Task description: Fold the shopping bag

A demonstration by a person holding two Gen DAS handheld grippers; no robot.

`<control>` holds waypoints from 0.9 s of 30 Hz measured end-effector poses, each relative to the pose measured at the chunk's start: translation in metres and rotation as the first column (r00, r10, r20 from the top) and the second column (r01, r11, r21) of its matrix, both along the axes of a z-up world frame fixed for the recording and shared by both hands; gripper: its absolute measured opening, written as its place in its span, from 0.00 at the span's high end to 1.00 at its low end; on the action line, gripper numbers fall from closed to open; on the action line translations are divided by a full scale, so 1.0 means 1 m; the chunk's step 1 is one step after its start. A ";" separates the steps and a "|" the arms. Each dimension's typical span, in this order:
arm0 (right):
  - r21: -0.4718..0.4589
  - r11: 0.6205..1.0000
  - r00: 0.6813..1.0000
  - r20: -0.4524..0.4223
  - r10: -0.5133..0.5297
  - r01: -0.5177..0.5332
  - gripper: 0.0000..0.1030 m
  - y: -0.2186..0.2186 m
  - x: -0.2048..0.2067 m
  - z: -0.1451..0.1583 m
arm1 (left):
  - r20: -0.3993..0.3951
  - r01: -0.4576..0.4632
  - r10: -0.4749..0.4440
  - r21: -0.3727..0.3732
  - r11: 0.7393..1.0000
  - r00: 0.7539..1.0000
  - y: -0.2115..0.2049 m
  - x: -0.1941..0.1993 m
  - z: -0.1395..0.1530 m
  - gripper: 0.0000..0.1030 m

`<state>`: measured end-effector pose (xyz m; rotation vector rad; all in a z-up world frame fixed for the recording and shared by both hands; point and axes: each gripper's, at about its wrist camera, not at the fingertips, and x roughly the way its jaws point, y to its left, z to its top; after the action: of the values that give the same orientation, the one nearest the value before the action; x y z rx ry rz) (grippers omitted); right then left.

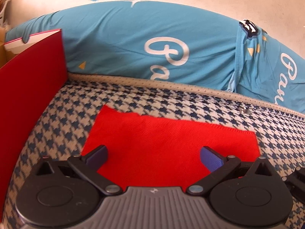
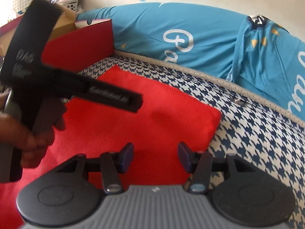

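The red shopping bag [image 1: 171, 141] lies flat on the blue-and-white houndstooth cover [image 1: 171, 103]. It also shows in the right wrist view [image 2: 152, 114], where its right edge and far corner are visible. My left gripper [image 1: 154, 157] is open and empty, just above the bag's near part. My right gripper [image 2: 155, 156] is open and empty over the bag's near right part. The left gripper's black body, held by a hand, shows blurred at the left of the right wrist view [image 2: 38, 72], above the bag.
A red cardboard box [image 1: 32, 87] stands at the left edge of the cover; it also shows in the right wrist view [image 2: 83, 45]. Blue pillows with white lettering [image 1: 144, 43] lie along the far side. A white basket [image 2: 73, 0] stands beyond the box.
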<state>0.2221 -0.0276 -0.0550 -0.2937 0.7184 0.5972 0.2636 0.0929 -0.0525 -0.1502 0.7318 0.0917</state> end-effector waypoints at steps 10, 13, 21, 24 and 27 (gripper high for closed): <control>0.008 1.000 1.000 -0.013 0.007 -0.007 0.45 0.001 0.004 -0.003 | 0.048 0.040 -0.045 0.101 0.994 0.998 -0.007 0.016 -0.014 0.00; 0.009 1.000 1.000 -0.017 0.008 -0.008 0.43 0.000 0.005 -0.004 | 0.063 0.048 -0.055 0.100 0.994 0.997 0.001 0.012 -0.016 0.00; 0.019 1.000 1.000 -0.005 0.015 -0.014 0.36 -0.001 0.002 -0.006 | 0.057 0.029 -0.035 0.103 0.994 0.998 0.022 0.007 -0.018 0.00; 0.015 1.000 1.000 -0.008 0.022 -0.022 0.21 0.001 0.002 -0.008 | 0.048 0.021 -0.025 0.087 0.996 0.999 0.031 0.005 -0.018 0.00; -0.003 0.999 0.999 -0.009 0.032 -0.032 0.08 0.005 0.000 -0.010 | 0.039 0.013 -0.017 0.099 0.995 0.999 0.038 0.003 -0.018 0.00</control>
<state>0.2224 -0.0229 -0.0653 -0.3066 0.7241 0.6281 0.2662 0.1313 -0.0710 -0.0514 0.6868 0.1100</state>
